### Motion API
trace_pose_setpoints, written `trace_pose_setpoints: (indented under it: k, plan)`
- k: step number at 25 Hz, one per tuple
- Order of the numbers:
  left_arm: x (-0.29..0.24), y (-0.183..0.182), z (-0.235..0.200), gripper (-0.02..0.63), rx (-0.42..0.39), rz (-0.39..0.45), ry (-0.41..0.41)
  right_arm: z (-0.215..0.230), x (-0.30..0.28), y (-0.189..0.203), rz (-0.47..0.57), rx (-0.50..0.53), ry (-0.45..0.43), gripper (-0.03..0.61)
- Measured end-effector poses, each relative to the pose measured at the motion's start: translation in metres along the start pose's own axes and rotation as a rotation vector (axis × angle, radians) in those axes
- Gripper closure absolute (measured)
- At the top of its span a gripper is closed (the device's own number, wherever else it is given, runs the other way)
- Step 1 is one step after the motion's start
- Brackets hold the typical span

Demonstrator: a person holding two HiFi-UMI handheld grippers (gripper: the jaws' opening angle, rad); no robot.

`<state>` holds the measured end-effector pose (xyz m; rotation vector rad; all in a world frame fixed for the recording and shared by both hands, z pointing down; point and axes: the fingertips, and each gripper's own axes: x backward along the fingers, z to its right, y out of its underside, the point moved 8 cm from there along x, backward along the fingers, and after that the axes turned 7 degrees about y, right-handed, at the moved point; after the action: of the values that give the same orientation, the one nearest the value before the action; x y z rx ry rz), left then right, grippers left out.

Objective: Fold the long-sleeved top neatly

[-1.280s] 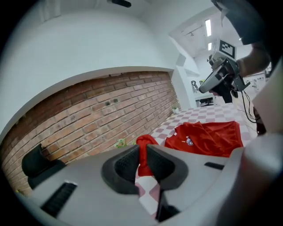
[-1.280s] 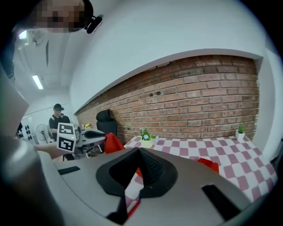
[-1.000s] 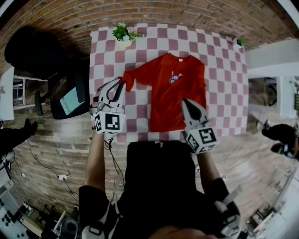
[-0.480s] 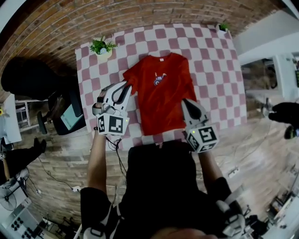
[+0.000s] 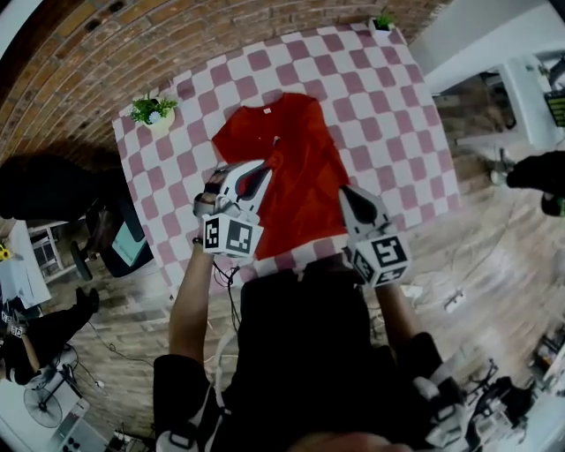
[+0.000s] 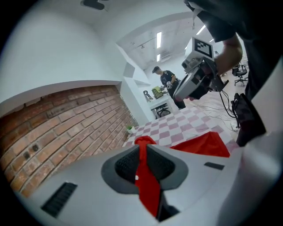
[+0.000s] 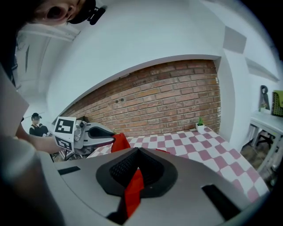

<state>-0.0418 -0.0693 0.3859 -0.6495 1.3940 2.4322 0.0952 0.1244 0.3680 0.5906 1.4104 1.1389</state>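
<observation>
A red long-sleeved top (image 5: 291, 146) lies flat on the pink and white checked table (image 5: 388, 115). My left gripper (image 5: 263, 169) is over the top's left half, shut on a strip of its left sleeve (image 6: 146, 176), which is drawn in over the body. The right gripper (image 5: 344, 191) is at the top's near right edge, shut on a fold of red cloth (image 7: 132, 190). From the right gripper view, the left gripper (image 7: 95, 133) shows with red cloth at its tip. The left gripper view shows the right gripper (image 6: 194, 79) above the table.
A potted plant (image 5: 154, 110) stands at the table's far left corner and a small one (image 5: 383, 21) at the far right corner. A brick wall (image 7: 168, 97) runs behind the table. A dark chair (image 5: 53, 185) is at its left. A person (image 6: 167, 79) stands far off.
The left gripper has carried the sleeve to the right, from off the top's left side to over its body. The right gripper has shifted slightly along the near edge.
</observation>
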Motion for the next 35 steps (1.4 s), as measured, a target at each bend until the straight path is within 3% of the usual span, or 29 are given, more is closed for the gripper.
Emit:
trace_pose_setpoints:
  k: [7, 24, 35]
  plan:
    - [-0.06, -0.008, 0.041, 0.563, -0.041, -0.01, 0.132, 0.032, 0.008, 0.019, -0.008, -0.026, 0.04, 0.571]
    - [-0.15, 0.002, 0.112, 0.563, -0.068, -0.067, 0.341, 0.074, 0.014, 0.058, -0.086, -0.103, 0.086, 0.571]
    - [-0.185, 0.008, 0.15, 0.565, -0.076, -0.084, 0.42, 0.1, 0.015, 0.082, -0.106, -0.139, 0.118, 0.571]
